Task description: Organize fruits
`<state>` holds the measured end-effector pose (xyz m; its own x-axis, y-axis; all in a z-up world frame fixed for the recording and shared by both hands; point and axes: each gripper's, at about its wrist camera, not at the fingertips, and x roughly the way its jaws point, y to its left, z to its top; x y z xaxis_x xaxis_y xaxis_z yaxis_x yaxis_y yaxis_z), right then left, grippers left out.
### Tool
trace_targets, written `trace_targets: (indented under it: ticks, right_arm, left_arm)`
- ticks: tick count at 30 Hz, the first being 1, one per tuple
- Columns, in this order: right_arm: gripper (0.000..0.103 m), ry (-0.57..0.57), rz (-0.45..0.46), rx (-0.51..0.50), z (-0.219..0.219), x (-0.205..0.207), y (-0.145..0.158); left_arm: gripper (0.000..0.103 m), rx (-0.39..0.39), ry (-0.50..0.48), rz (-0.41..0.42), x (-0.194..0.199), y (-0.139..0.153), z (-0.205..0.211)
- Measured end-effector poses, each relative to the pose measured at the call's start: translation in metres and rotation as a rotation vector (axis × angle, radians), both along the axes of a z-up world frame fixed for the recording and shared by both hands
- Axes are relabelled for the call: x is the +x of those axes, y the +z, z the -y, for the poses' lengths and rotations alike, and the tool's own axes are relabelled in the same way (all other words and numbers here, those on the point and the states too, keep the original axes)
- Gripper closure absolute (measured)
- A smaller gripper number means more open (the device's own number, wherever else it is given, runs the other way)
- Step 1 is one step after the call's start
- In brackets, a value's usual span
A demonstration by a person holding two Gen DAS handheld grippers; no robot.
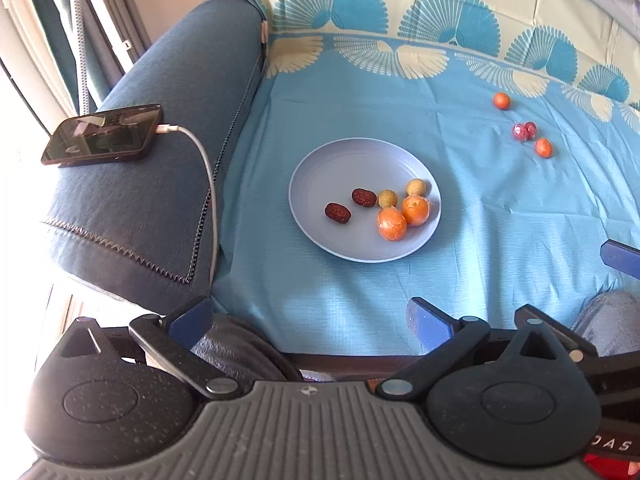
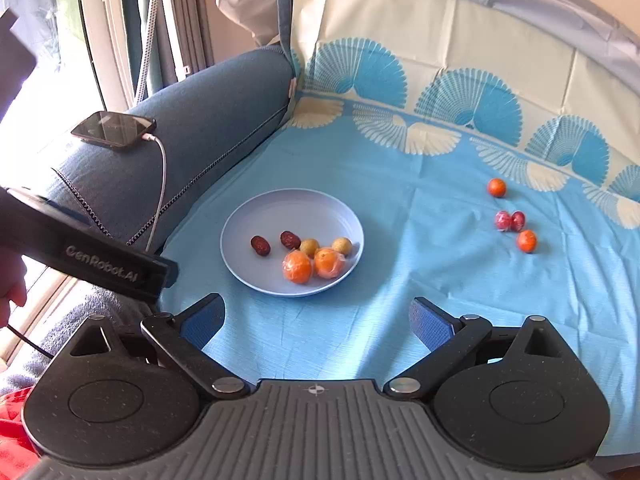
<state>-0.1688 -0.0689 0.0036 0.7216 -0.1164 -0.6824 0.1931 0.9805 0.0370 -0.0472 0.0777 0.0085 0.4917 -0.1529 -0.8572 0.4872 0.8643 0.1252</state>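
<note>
fingers of my left gripper [image 1: 310,320] stood wide apart with nothing between them, above the near edge of the blue cloth [image 1: 500,208]. my right gripper [image 2: 318,322] was spread just as wide and empty too, held above the same cloth.

beyond both, the pale blue plate [image 1: 340,160] lay on the cloth, holding six pieces of fruit: two dark red dates [image 1: 338,213], two small yellow-green fruits [image 1: 387,198] and two wrapped oranges [image 1: 392,224], the oranges touching each other at the plate's near right side. well apart from the plate, off to the right, four more pieces lay on the cloth: two small orange fruits [image 1: 501,101] and two red ones [image 1: 524,131] pressed together between them.

one phone [image 1: 104,136] rested on the blue sofa arm [image 1: 180,60], left of the plate, with one white cable [image 1: 208,176] plugged in.

only the right wrist view caught my left gripper's black body, lettered in grey, crossing its left edge, with red fabric [image 2: 16,432] in the bottom corner. only the left wrist view showed a blue fingertip [image 1: 620,258] of my right gripper at its right edge.
</note>
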Motion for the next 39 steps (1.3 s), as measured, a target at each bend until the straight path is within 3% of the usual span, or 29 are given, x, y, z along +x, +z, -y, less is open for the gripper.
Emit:
trace_targets:
  ticks: [17,39]
  right_arm:
    - [0.004,0.002,0.063,-0.067,-0.016,-0.025,0.019]
    - [0.004,0.001,0.065,-0.072,-0.019,-0.025,0.022]
  left_arm:
    - [0.0,-0.039,-0.008,0.044,-0.019,0.019,-0.006]
    - [0.001,-0.043,-0.012,0.06,-0.025,0.022,-0.009]
